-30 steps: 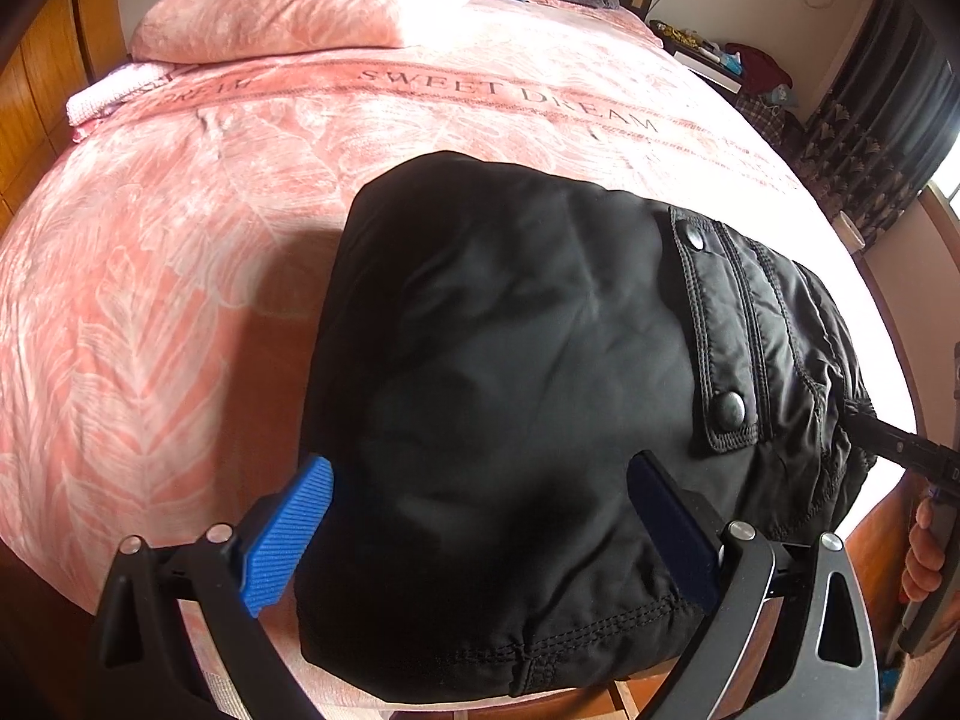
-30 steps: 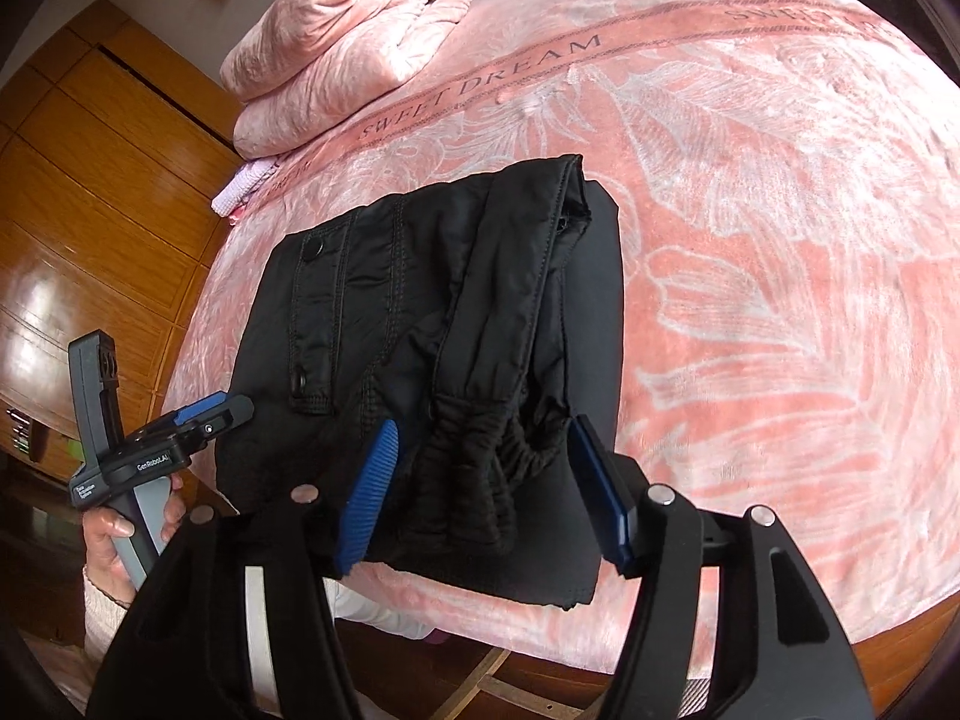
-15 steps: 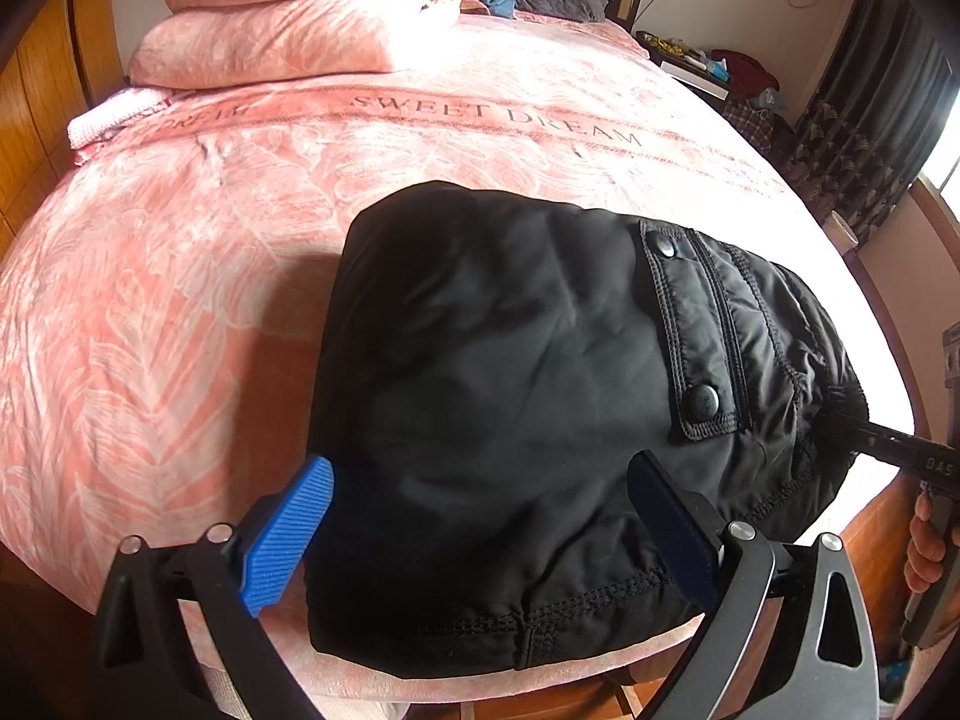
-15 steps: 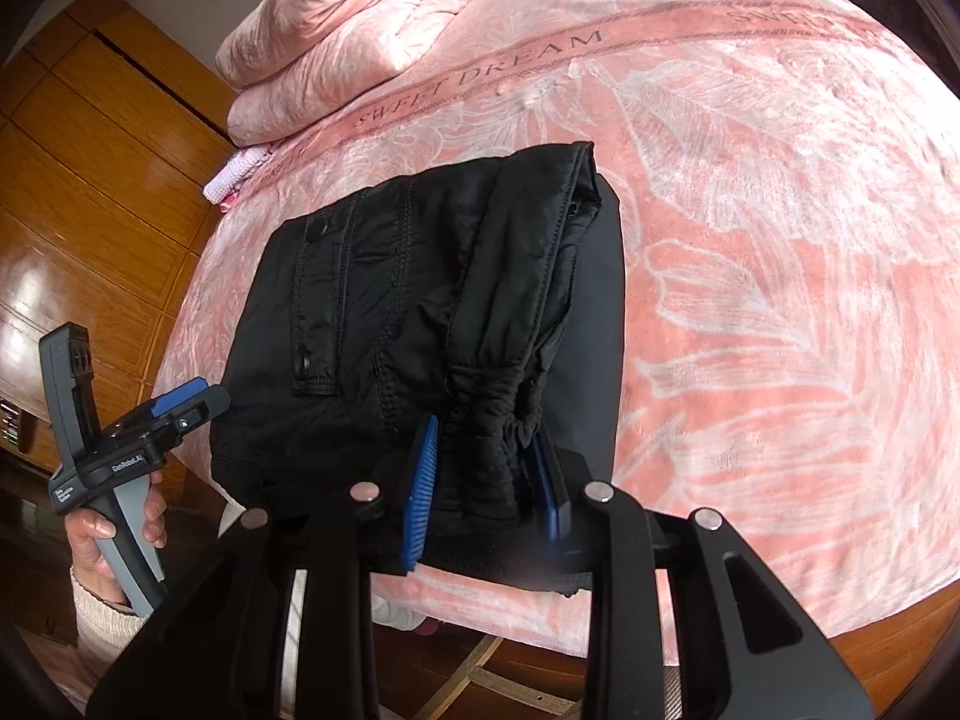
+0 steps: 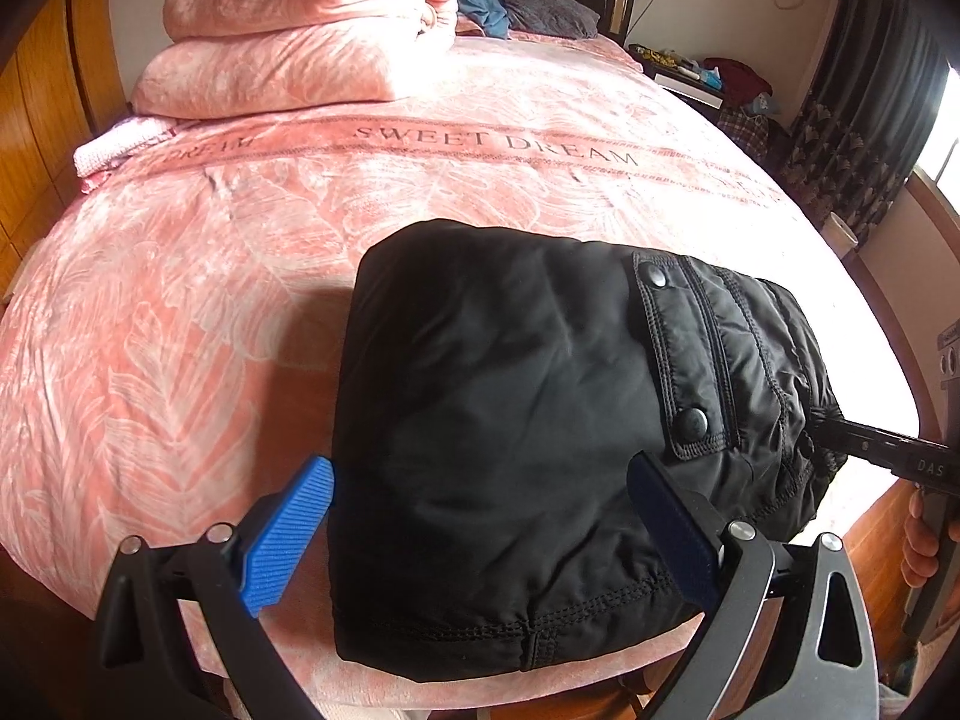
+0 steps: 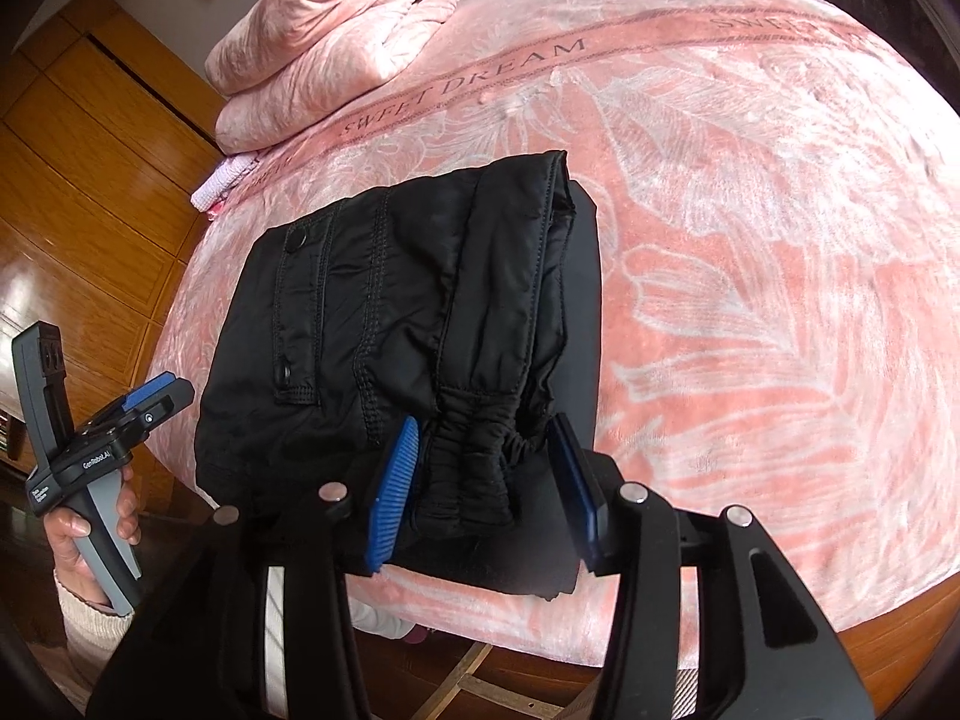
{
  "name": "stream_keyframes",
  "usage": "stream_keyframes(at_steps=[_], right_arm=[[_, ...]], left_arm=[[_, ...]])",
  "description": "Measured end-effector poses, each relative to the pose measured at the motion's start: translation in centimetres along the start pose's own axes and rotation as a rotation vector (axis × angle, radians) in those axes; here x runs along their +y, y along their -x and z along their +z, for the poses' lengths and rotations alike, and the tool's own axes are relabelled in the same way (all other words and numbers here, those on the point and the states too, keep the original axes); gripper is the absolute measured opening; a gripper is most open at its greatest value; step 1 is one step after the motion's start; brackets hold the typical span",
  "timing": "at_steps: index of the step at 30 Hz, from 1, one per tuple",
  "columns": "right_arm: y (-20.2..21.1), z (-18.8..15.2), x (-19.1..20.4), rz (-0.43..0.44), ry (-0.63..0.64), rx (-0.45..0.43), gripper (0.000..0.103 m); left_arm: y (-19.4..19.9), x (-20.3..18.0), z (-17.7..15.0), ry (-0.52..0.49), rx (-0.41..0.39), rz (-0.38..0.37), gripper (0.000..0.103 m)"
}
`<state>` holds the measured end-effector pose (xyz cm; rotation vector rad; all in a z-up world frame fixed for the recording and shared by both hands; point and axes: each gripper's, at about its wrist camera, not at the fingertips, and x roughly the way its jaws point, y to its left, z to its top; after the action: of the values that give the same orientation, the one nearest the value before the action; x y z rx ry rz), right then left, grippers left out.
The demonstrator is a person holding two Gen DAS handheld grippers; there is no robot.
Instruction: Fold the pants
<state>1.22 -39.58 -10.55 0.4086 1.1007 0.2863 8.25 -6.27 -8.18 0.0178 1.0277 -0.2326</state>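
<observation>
The black pants [image 5: 510,396] lie folded into a compact stack on the pink bed [image 5: 180,300], near its front edge. A snap pocket flap faces up; the elastic waistband [image 6: 474,468] bunches at the near end in the right wrist view. My left gripper [image 5: 480,534] is open, its blue pads wide apart over the stack's near-left edge, holding nothing. My right gripper [image 6: 486,492] is open, its pads either side of the waistband with gaps showing. The pants also fill the middle of the right wrist view [image 6: 390,300].
A folded pink quilt [image 5: 300,36] and pillows sit at the head of the bed. Wooden wardrobe doors [image 6: 78,192] stand on the left. A cluttered nightstand [image 5: 708,72] and dark curtains [image 5: 870,120] are on the far right. The bed's wooden edge runs just below the pants.
My right gripper closed on the waistband half a second ago and has opened again. The left gripper has drawn back a little and stays open. The pants have barely shifted.
</observation>
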Motion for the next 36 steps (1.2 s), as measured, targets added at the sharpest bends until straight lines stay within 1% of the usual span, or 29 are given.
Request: stream_keyframes(at_steps=[2, 3, 4, 5, 6, 8, 10, 12, 15, 19, 23, 25, 26, 29, 32, 36], right_arm=[[0.3, 0.3, -0.3, -0.007, -0.005, -0.009, 0.048], [0.4, 0.4, -0.3, -0.007, -0.01, -0.015, 0.051], [0.5, 0.6, -0.4, -0.003, -0.017, -0.022, 0.057], [0.7, 0.7, -0.6, 0.011, -0.025, -0.029, 0.062], [0.8, 0.9, -0.8, 0.034, -0.036, -0.037, 0.069], [0.8, 1.3, -1.3, 0.069, -0.058, -0.041, 0.073], [0.4, 1.7, -1.8, 0.087, -0.068, -0.023, 0.081], [0.0, 1.9, -2.2, 0.077, -0.069, -0.015, 0.081], [-0.7, 1.7, -3.0, 0.09, -0.097, 0.0, 0.081], [-1.3, 1.4, -4.0, 0.113, -0.134, 0.009, 0.081], [-1.5, 1.0, -4.4, 0.143, -0.146, 0.015, 0.081], [-1.6, 0.9, -4.8, 0.161, -0.16, 0.022, 0.081], [-1.7, 0.8, -5.0, 0.171, -0.169, 0.026, 0.081], [-1.8, 0.6, -5.4, 0.19, -0.185, 0.034, 0.081], [-2.0, 0.5, -5.6, 0.208, -0.195, 0.041, 0.081], [-2.3, 0.2, -6.1, 0.234, -0.209, 0.057, 0.081]], left_arm=[[-0.2, 0.1, 0.0, 0.0, 0.005, 0.005, 0.099], [-0.3, 0.3, 0.0, -0.001, 0.008, 0.007, 0.099], [-0.5, 0.5, 0.0, -0.002, 0.012, 0.006, 0.099], [-0.6, 0.7, 0.1, -0.002, 0.019, -0.003, 0.099], [-0.8, 1.1, 0.1, -0.001, 0.029, -0.026, 0.099], [-1.3, 2.3, 0.1, 0.023, 0.064, -0.094, 0.099], [-2.2, 4.5, 0.3, 0.083, 0.111, -0.154, 0.099], [-2.9, 6.8, 0.3, 0.156, 0.139, -0.169, 0.099], [-3.6, 9.8, 0.2, 0.228, 0.162, -0.233, 0.099], [-4.6, 11.8, -0.4, 0.281, 0.197, -0.308, 0.099], [-5.6, 12.3, -0.8, 0.297, 0.236, -0.438, 0.099], [-6.2, 12.2, -1.0, 0.304, 0.253, -0.523, 0.099], [-6.5, 12.1, -1.0, 0.309, 0.263, -0.547, 0.099], [-7.8, 11.8, -1.1, 0.31, 0.296, -0.566, 0.099], [-9.1, 11.6, -1.0, 0.314, 0.336, -0.625, 0.099], [-10.6, 11.3, -0.7, 0.297, 0.376, -0.633, 0.099]])
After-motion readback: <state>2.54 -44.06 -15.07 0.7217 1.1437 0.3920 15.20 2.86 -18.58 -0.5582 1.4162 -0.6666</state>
